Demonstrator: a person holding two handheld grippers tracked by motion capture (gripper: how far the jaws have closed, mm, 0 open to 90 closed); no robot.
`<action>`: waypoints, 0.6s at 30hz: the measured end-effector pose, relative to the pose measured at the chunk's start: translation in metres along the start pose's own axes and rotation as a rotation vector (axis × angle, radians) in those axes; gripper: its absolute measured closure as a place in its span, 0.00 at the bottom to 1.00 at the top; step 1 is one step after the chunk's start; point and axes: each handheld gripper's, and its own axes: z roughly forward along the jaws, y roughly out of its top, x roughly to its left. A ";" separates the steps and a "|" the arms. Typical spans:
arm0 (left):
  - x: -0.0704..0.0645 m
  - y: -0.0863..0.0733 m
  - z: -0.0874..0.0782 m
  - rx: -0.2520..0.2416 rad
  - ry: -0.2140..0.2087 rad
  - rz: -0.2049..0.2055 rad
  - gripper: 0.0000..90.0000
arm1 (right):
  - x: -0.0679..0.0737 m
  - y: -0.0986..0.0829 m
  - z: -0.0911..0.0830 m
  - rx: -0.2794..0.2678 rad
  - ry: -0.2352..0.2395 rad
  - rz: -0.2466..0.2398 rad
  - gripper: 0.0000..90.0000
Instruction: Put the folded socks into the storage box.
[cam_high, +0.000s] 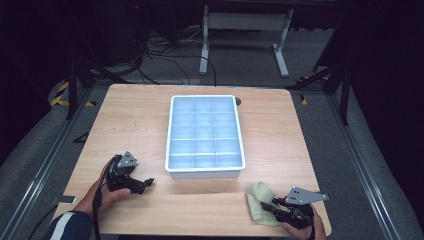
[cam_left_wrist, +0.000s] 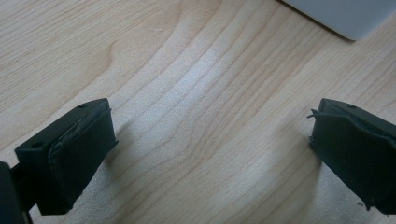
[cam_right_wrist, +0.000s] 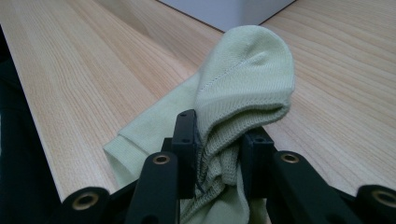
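The sock (cam_high: 261, 204), pale green, lies at the lower right of the high view, on the wooden surface (cam_high: 135, 125) near its front edge and just in front of the near right corner of the white divided tray (cam_high: 205, 171). The right hand-held gripper (cam_high: 267, 206) has it already: in the right gripper view the two black jaws are closed on a bunched fold of the sock (cam_right_wrist: 243, 88), and the rounded toe end stands up just past the jaws while the flat part trails down to the lower left of that frame. Its long axis runs roughly from the front edge of the surface toward the tray, so the tray lies straight beyond the toe, up and to the left in the high view, and near.

The left hand-held gripper (cam_high: 145, 183) sits at the lower left of the high view, well apart from the sock and beside the tray's near left corner. Its jaws stand wide apart with bare wood between them, as the left gripper view shows, and it holds nothing.

So the right hand is the nearer one. In my judgement, the coming move depends on lifting the sock forward over the tray wall into one of the near compartments, which look empty from above.
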 end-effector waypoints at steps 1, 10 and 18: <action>0.000 0.000 0.000 0.000 0.000 0.000 0.00 | 0.000 0.000 -0.001 -0.002 -0.006 -0.003 0.80; 0.000 0.000 0.000 -0.001 0.001 0.000 0.00 | -0.007 0.001 -0.008 -0.041 -0.059 0.016 0.80; 0.000 0.000 0.000 0.000 0.000 0.001 0.00 | -0.012 0.007 -0.016 -0.089 -0.066 0.031 0.81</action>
